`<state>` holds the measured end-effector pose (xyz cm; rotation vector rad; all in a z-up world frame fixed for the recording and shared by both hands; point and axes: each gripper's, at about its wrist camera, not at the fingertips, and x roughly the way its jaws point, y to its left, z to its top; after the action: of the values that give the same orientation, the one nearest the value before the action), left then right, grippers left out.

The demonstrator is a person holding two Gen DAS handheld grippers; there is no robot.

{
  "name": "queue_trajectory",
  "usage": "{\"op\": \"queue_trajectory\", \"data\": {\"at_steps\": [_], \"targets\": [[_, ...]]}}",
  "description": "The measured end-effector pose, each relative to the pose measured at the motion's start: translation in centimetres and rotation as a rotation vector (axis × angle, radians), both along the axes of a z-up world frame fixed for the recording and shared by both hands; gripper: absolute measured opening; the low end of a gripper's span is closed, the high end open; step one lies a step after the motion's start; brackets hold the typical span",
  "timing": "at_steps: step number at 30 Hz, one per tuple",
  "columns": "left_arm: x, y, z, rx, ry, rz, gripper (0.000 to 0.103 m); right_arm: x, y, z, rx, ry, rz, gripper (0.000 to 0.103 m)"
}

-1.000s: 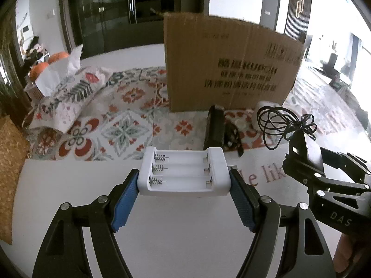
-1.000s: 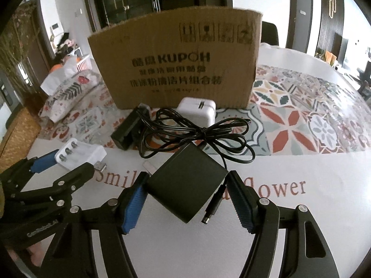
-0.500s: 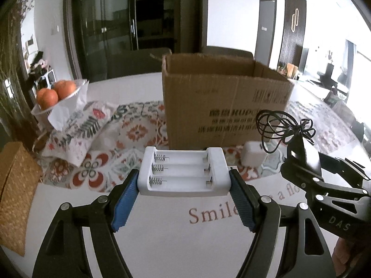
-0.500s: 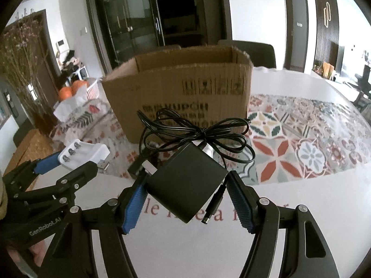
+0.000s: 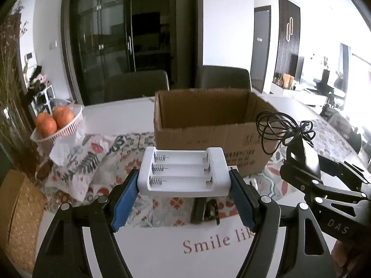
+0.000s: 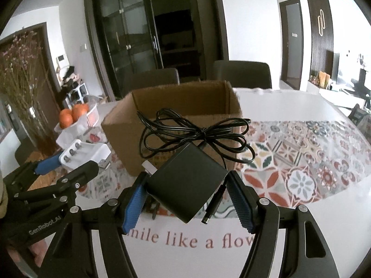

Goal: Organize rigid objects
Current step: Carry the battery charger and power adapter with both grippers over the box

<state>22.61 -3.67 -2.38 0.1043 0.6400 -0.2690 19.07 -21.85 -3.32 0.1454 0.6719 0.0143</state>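
Observation:
My left gripper [image 5: 184, 193] is shut on a white battery charger [image 5: 183, 172] with three empty slots, held above the table in front of an open cardboard box [image 5: 208, 125]. My right gripper [image 6: 189, 199] is shut on a black power adapter [image 6: 187, 183] with a bundled black cable [image 6: 194, 132], also raised before the box [image 6: 176, 120]. The right gripper shows at the right of the left wrist view [image 5: 301, 169]; the left gripper with the charger shows at the left of the right wrist view [image 6: 69, 162]. The box interior looks empty where visible.
A small black object [image 5: 199, 210] lies on the patterned cloth [image 5: 97, 176] below the charger. A white basket of oranges [image 5: 55, 122] and a floral tissue pack [image 5: 81, 159] stand at the left. Dark chairs [image 5: 136, 85] stand behind the table. A woven mat [image 5: 18, 217] lies at far left.
Both grippers have risen with their objects, so the box's open top and inside now show. The white plug by the box is out of sight.

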Motion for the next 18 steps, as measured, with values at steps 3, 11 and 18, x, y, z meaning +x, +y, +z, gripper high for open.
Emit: {"op": "queue_trajectory", "data": {"at_steps": [3, 11, 18], "targets": [[0.3, -0.2, 0.9, -0.001, -0.02, 0.0, 0.075, 0.3, -0.2, 0.9, -0.003, -0.02, -0.004, 0.069], [1.5, -0.6, 3.4, -0.011, -0.066, -0.01, 0.075, 1.3, -0.6, 3.3, -0.007, -0.071, -0.003, 0.069], [3.0, -1.1, 5.0, -0.001, -0.096, -0.017, 0.075, 2.3, -0.6, 5.1, -0.024, -0.108, -0.001, 0.069]]}}
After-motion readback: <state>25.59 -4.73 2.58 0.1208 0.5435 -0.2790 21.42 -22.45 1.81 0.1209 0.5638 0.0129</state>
